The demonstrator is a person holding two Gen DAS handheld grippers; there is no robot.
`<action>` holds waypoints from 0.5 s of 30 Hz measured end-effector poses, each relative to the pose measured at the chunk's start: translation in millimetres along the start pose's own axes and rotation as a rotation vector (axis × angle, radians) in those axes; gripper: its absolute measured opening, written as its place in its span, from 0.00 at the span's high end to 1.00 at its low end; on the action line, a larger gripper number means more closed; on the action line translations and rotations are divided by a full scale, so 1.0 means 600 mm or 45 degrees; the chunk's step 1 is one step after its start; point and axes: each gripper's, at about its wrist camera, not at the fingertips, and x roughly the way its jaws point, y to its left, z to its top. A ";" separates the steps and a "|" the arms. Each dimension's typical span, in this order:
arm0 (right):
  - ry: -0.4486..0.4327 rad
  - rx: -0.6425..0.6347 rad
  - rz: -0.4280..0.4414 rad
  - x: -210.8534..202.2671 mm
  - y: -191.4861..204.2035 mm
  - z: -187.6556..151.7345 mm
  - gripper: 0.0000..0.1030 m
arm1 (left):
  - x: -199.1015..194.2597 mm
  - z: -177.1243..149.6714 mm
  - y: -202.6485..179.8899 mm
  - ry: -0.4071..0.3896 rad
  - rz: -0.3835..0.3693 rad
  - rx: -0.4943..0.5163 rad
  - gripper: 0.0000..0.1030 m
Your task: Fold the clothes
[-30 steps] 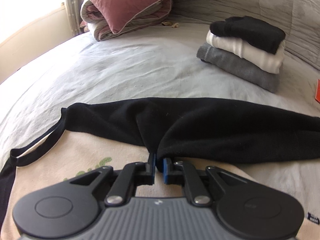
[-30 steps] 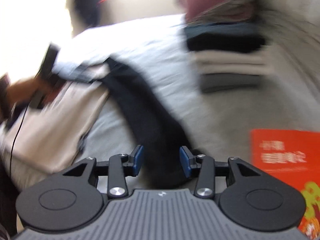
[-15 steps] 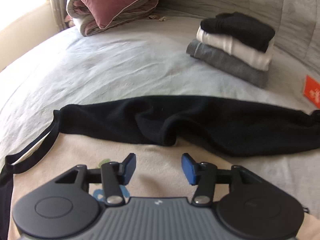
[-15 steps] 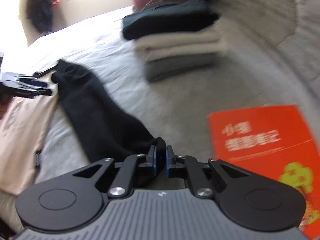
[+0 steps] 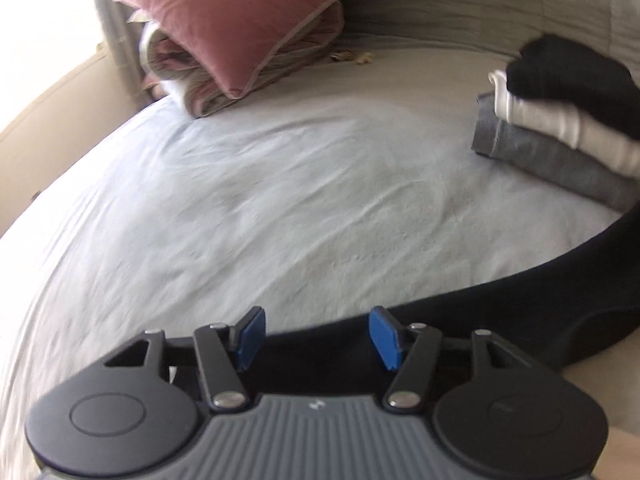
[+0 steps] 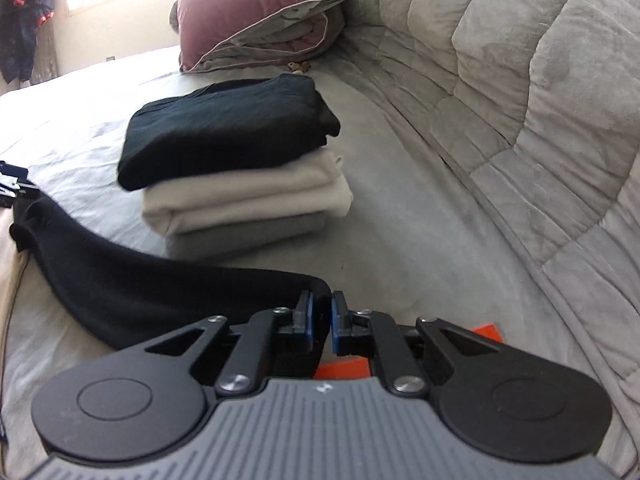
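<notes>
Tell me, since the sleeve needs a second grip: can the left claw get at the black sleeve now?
Probably yes: the left claw is opening, nothing between its pads, and the black sleeve lies uncovered just ahead.

Black knit sleeve [image 6: 132,292] at the blue-padded right gripper [image 6: 320,320]; beyond it a black-over-cream-over-grey folded stack [image 6: 236,184], dusty-pink pillow [image 6: 248,4] farther off, orange-red card [image 6: 486,330] just beneath, pale grey sheet [image 5: 260,200].

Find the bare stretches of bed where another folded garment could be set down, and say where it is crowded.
The widest free patch is the pale blue sheet, bordered by the pink pillow, the stack of black, white and grey folded clothes and the long black sleeve. Another lies between the stack and the quilted grey blanket. It is crowded around the right gripper.
</notes>
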 end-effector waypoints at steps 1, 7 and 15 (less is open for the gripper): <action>-0.001 0.002 -0.005 0.004 -0.001 0.000 0.91 | 0.010 0.000 -0.001 0.010 -0.017 0.028 0.43; 0.010 0.027 -0.015 0.028 -0.008 -0.003 0.91 | 0.022 -0.006 -0.003 0.018 -0.086 0.039 0.53; -0.054 0.011 -0.078 0.026 0.012 -0.016 0.91 | 0.011 -0.015 -0.033 0.019 -0.124 0.080 0.85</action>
